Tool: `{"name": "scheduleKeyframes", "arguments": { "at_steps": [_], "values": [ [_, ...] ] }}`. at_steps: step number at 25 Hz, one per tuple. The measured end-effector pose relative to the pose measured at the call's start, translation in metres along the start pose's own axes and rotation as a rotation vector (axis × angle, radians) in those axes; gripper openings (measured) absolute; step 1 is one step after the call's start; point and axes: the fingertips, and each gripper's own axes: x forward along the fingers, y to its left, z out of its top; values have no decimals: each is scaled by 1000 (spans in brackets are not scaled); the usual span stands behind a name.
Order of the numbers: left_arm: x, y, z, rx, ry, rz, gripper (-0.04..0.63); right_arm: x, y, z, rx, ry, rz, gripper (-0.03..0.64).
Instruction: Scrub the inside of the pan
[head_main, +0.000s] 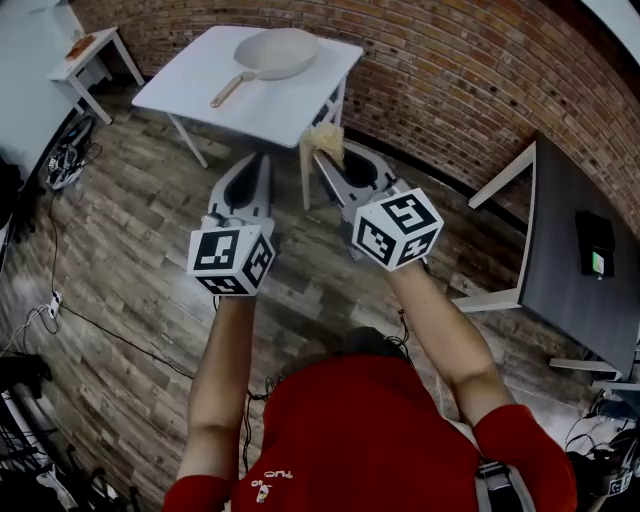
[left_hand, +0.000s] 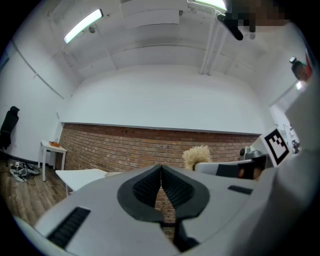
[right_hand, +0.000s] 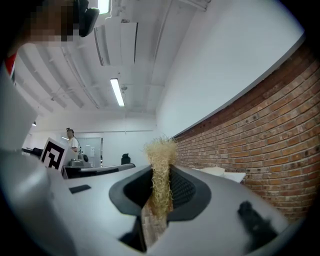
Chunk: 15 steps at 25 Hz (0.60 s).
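A beige pan (head_main: 275, 52) with a wooden handle lies on the white table (head_main: 200, 90) at the far side of the room. A tuft of straw-coloured scrubbing fibre (head_main: 324, 141) sticks out of my right gripper (head_main: 330, 160), which is shut on it; the same fibre (right_hand: 160, 172) fills the gap between the pads in the right gripper view. My left gripper (head_main: 258, 165) is shut with nothing in it, its pads (left_hand: 150, 187) pressed together. Both grippers hover over the floor, well short of the table, tilted upward. The fibre tuft (left_hand: 196, 156) also shows in the left gripper view.
A brick wall (head_main: 450, 90) runs along the far side. A dark grey table (head_main: 585, 270) stands at the right, a small white side table (head_main: 85, 55) at the far left. Cables and gear (head_main: 40, 320) lie along the floor's left edge. Another person (right_hand: 73, 142) stands far off.
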Motion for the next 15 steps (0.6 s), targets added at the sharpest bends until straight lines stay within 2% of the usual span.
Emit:
{"name": "scheduleKeyframes", "arguments": {
  "at_steps": [9, 15],
  "values": [
    [20, 26, 0, -12, -4, -15, 15, 22, -13, -5, -7, 14, -34, 86],
    [52, 48, -8, -9, 4, -7, 15, 54, -40, -11, -5, 14, -31, 86]
  ]
}}
